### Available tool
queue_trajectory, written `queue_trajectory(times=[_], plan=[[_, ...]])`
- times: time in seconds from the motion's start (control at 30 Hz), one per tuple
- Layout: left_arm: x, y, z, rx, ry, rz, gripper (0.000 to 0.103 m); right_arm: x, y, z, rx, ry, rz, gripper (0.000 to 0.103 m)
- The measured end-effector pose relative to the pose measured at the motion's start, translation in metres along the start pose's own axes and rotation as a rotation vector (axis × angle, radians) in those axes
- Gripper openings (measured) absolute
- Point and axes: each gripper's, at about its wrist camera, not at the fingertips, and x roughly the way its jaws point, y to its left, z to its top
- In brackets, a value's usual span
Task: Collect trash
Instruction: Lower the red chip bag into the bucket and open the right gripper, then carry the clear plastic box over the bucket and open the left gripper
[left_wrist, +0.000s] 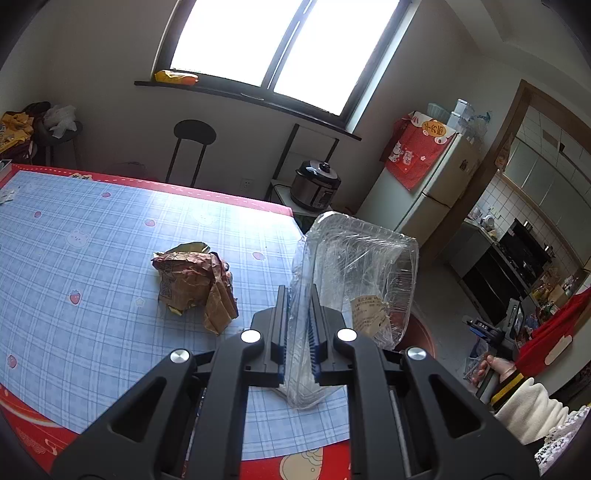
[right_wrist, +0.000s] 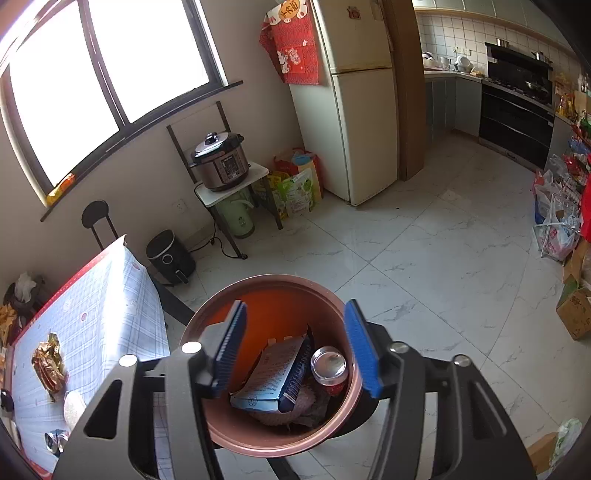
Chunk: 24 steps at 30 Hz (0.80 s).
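My left gripper (left_wrist: 300, 295) is shut on a clear plastic food container (left_wrist: 354, 273), held up over the right end of the table (left_wrist: 92, 236). A crumpled brown paper wrapper (left_wrist: 195, 282) lies on the checked cloth left of it. My right gripper (right_wrist: 295, 345) hangs open above a copper-coloured round bin (right_wrist: 221, 435) on the floor, with nothing between its blue pads (right_wrist: 364, 354). Inside the bin lie a blue and white carton (right_wrist: 275, 373), a drink can (right_wrist: 330, 365) and crumpled paper. The wrapper (right_wrist: 48, 363) also shows on the table at the right wrist view's left edge.
A hand in a cream sleeve (left_wrist: 524, 402) holds the other gripper at lower right. A pressure cooker (right_wrist: 221, 162) sits on a small stand, an air fryer (right_wrist: 170, 256) on the floor, a fridge (right_wrist: 354, 99) beyond. A crushed can (right_wrist: 55, 441) lies on the table's near corner.
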Motion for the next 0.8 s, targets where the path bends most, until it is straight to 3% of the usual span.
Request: queue_trajectory(times=[0.1,0.2,0.43,0.8], plan=[[0.014,-0.014,0.003,0.027,0.01,-0.042,0.013,-0.022,-0.005,-0.003,-0.005,-0.025,0.0,0.084],[0.032,-0.033,0.005,0.059,0.024,-0.087,0.013,-0.045,-0.01,-0.01,-0.019,-0.043,-0.017,0.096],[0.085,-0.087,0.004,0.137,0.074,-0.191,0.014,-0.093,-0.034,-0.034,-0.034,-0.05,-0.069,0.097],[0.182,-0.186,-0.016,0.303,0.154,-0.271,0.014,-0.161,-0.095,-0.073,0.05,-0.06,-0.195,0.097]])
